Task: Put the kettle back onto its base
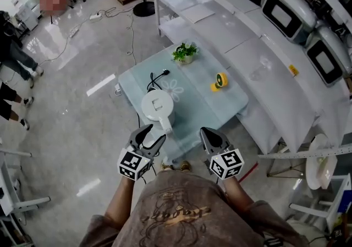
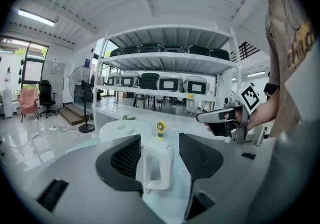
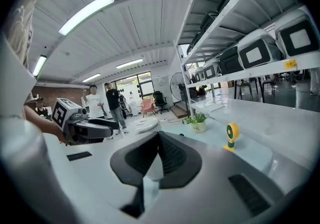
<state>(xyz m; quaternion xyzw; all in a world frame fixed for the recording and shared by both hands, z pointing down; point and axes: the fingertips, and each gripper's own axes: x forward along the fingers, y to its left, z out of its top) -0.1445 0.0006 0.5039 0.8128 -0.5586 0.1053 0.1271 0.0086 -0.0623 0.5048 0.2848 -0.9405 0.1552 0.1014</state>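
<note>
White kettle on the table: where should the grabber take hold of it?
By its white loop handle, from the near side. The handle sticks out of the round white plastic kettle toward the person, upright, and lines up between the open jaws of the left gripper.

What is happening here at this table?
A person stands at a small table with a claw in each hand. The left claw is open and lined up with the handle of the white kettle, not gripping it. The right claw is shut and empty, beside it.
</note>
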